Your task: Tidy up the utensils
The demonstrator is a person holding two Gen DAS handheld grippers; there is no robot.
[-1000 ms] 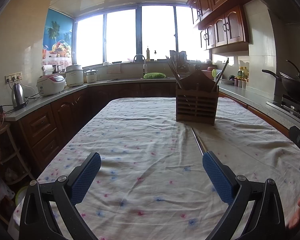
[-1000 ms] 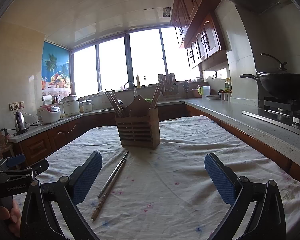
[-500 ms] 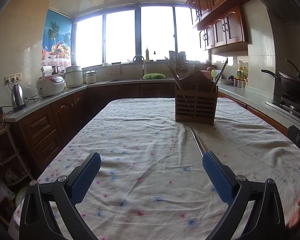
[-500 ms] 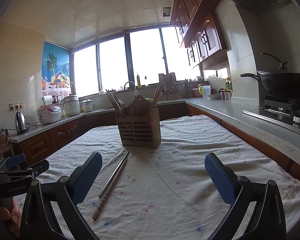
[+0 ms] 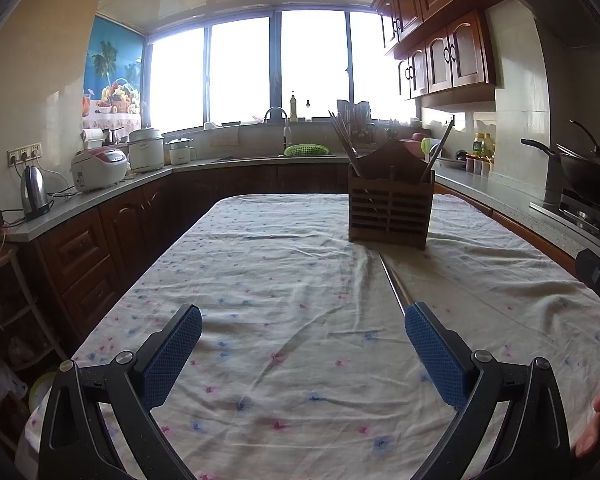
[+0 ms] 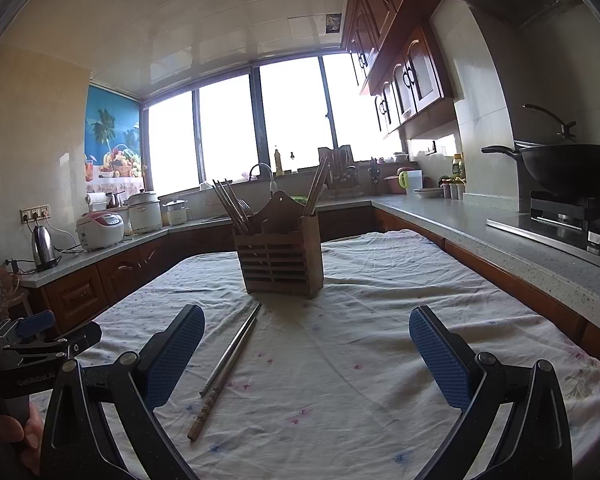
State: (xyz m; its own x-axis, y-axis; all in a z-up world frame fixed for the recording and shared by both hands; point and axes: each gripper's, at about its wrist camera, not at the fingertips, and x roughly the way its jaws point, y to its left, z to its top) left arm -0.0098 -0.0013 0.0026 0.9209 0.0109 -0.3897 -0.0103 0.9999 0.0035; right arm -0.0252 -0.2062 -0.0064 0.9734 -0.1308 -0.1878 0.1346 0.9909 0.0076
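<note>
A wooden slatted utensil holder (image 5: 390, 210) stands on the cloth-covered table (image 5: 284, 280), with chopsticks sticking up in its left and right compartments; it also shows in the right wrist view (image 6: 282, 256). Two loose chopsticks (image 6: 226, 364), one metal and one wooden, lie side by side on the cloth in front of the holder; in the left wrist view only their far ends (image 5: 394, 282) show past my right finger. My left gripper (image 5: 302, 354) is open and empty above the near cloth. My right gripper (image 6: 306, 354) is open and empty, with the chopsticks near its left finger.
Counters run around the table: kettle (image 5: 34, 192) and rice cookers (image 5: 98, 168) on the left, sink (image 5: 278, 136) at the back, wok on a stove (image 6: 568, 172) on the right. The other gripper shows at the frame edges (image 6: 32, 344).
The right gripper has moved slightly forward toward the holder and chopsticks. The left view is nearly unchanged.
</note>
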